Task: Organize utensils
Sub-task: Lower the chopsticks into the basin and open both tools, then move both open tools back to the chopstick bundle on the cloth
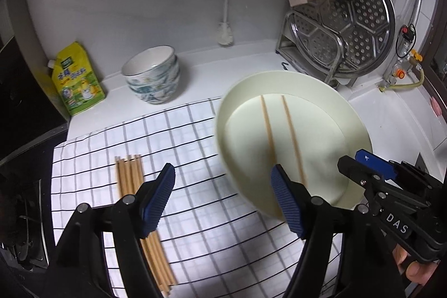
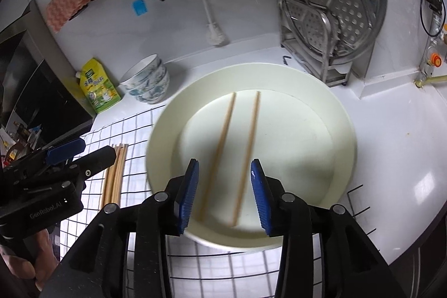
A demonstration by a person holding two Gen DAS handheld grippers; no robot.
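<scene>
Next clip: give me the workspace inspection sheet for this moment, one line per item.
Surface: white counter with a checked cloth spread on it.
Job's things: two chopsticks lying apart in the cream plate; a bundle of chopsticks on the cloth beside it.
Clutter: stacked bowls, yellow pouch, brush.
Grippers: left hand-held gripper open over the cloth, nothing between its jaws; right hand-held gripper open above the plate's near edge, gripping nothing.
Cables: black cord on the right wall.
Surroundings: perforated steamer tray upright in a metal rack, cloths hanging on the back wall.
</scene>
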